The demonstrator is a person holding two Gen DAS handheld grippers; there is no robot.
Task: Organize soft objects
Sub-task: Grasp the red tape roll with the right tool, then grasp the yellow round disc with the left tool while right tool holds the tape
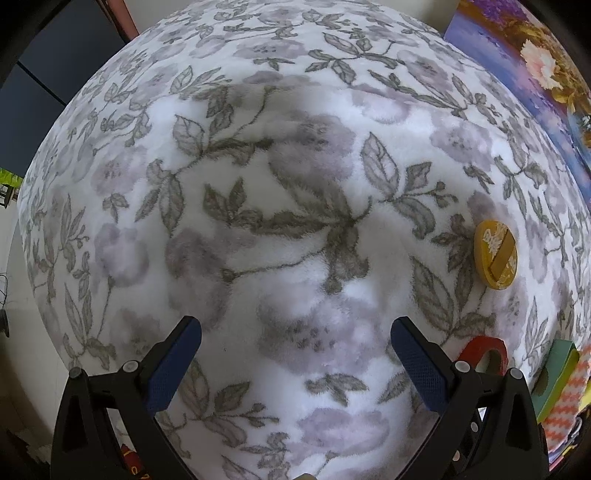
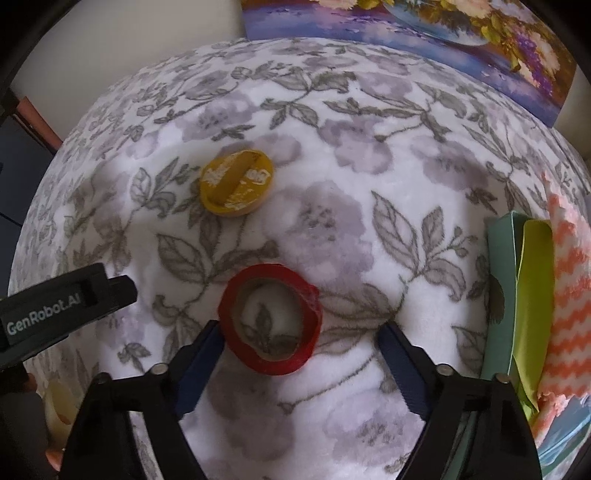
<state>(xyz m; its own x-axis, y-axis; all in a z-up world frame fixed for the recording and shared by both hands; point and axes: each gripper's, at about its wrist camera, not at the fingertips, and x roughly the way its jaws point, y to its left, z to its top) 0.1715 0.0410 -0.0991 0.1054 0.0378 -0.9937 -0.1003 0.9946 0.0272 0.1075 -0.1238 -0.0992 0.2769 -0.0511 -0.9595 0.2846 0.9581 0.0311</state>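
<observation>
A white fleece blanket printed with grey leaves and mauve flowers fills both views. My left gripper points straight down at it, open, with only blanket between its blue pads. On the blanket lie a red tape ring and a yellow round lid. My right gripper stands open around the ring. Its left fingertip is at the ring's left edge, and its right fingertip stands well apart from it. In the left wrist view the lid lies to the right, and the ring peeks out behind the right finger.
At the blanket's right edge stand a teal box, a lime sheet and an orange-and-white chevron cloth. A flower painting leans behind the blanket. The other gripper's black housing juts in at the left.
</observation>
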